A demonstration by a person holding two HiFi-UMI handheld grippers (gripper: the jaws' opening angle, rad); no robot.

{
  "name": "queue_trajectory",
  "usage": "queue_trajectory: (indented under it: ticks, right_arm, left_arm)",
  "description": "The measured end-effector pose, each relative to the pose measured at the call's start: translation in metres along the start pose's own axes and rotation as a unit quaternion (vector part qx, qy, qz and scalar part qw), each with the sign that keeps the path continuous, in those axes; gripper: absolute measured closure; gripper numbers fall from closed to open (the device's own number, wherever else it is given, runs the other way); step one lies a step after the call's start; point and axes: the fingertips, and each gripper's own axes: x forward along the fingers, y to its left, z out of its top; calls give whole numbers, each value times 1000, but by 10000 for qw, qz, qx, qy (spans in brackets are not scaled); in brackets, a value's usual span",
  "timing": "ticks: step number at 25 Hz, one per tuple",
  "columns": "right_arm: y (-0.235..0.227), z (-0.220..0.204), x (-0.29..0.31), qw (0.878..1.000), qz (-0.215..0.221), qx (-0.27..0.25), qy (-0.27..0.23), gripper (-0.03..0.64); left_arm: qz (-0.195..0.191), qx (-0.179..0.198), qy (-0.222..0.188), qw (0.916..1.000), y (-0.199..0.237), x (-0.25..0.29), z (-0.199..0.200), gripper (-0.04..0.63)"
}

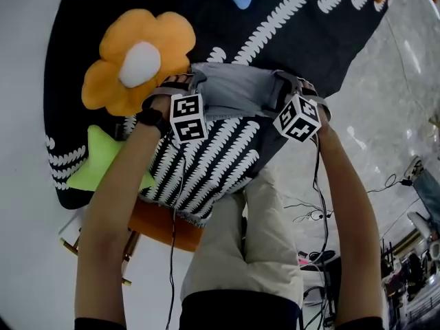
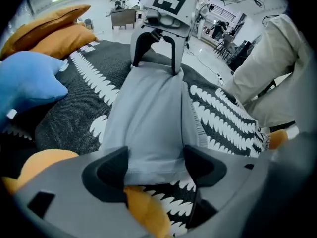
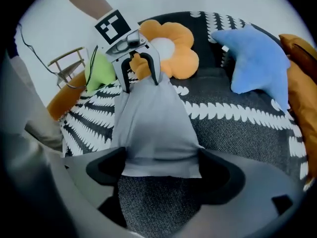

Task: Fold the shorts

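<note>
The grey shorts (image 1: 234, 91) lie folded into a narrow strip on the black blanket with white leaf print (image 1: 295, 26). My left gripper (image 1: 181, 86) stands over the strip's left end and my right gripper (image 1: 287, 82) over its right end, both pointing steeply down. In the left gripper view the shorts (image 2: 148, 118) run from my left gripper (image 2: 156, 165) to the right gripper (image 2: 156, 66). In the right gripper view the shorts (image 3: 153, 128) stretch from my right gripper (image 3: 161, 170) to the left one (image 3: 140, 78). Both pairs of jaws stand wide, with the flat cloth ends between them, unpinched.
An orange flower cushion (image 1: 141, 57) lies just left of the shorts, a green star cushion (image 1: 103, 160) nearer me. A blue star cushion (image 3: 252, 58) and orange pillows (image 2: 49, 29) lie on the far side. The blanket's edge and my beige trouser leg (image 1: 247, 253) are below.
</note>
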Motion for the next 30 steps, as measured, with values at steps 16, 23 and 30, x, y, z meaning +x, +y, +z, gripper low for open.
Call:
queue_trajectory:
  ticks: [16, 23, 30]
  right_arm:
    - [81, 63, -178, 9976, -677, 40, -155, 25]
    - [157, 198, -358, 9638, -1550, 1324, -1720, 28]
    - [244, 303, -520, 8972, -2575, 1405, -3301, 37]
  left_arm:
    - [851, -850, -745, 9899, -114, -211, -30, 189]
    - [1712, -3035, -2854, 8928, -171, -416, 35, 189]
    - [3141, -3256, -4339, 7791, -219, -574, 64, 190]
